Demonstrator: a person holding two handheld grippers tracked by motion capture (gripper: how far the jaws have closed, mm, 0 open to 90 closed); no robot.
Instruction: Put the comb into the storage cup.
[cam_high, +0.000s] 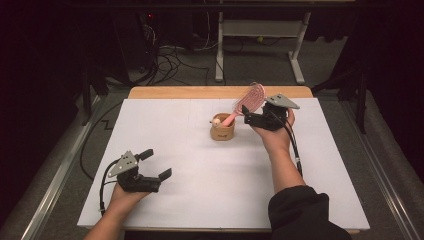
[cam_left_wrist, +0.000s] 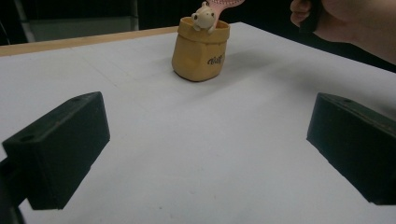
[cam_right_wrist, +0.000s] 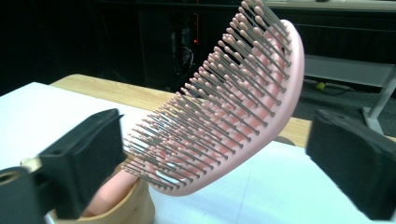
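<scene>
Pink plastic hairbrush (cam_right_wrist: 224, 112) stands handle-down in the tan cup (cam_high: 222, 131), light, stiff, likely tippy; grip its solid rim, not bristles. Right tool (cam_high: 257, 114) spread around its head, untouching; left tool (cam_high: 154, 164) spread, well nearer than the cup.

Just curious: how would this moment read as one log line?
hairbrush: handle in cup, leaning | right gripper: open around brush head | left gripper: open, empty

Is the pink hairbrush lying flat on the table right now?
No, the pink hairbrush stands tilted with its handle down in the small tan holder, its bristled head raised above the table.
</scene>
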